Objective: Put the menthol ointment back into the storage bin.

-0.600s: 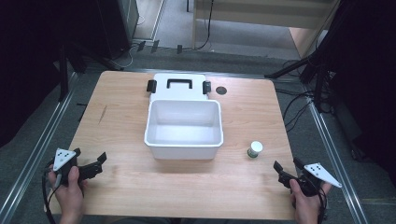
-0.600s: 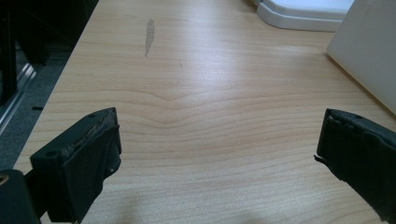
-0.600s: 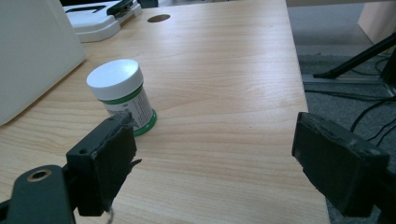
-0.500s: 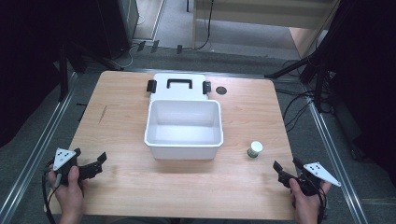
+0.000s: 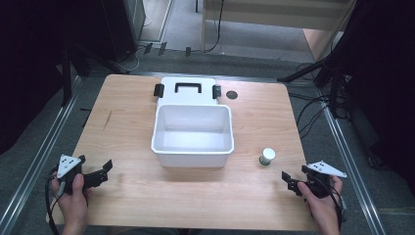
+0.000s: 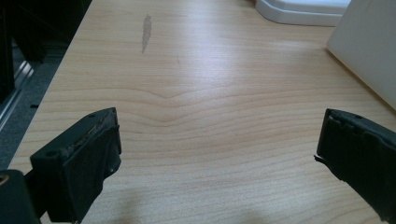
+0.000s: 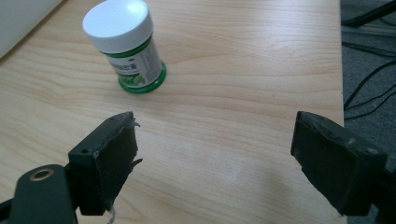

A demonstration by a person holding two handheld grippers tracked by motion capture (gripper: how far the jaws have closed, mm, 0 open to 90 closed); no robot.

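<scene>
Jar (image 7: 126, 45) with a white cap and green label stands upright on the wooden table (image 5: 254, 205), just right of the white plastic bin (image 5: 192, 134) and near the table's right edge. Ahead of it and well short of contact, the right gripper (image 5: 292, 182) waits with jaws spread wide and nothing between them; the right gripper view puts the jar off to the upper left of the gap rather than centred. At the opposite near corner, the left gripper (image 5: 98, 172) rests equally wide apart and empty, aimed across bare wood toward the bin's side. Behind the bin lies its flat lid (image 5: 186, 91) with a black handle and two black clips.

Judged from this layout, the jar looks bound for the open bin. A clean pickup would call for swinging the right gripper left until the jar sits squarely between the jaws, then closing on the labelled body below the cap, low enough not to tip it.
</scene>
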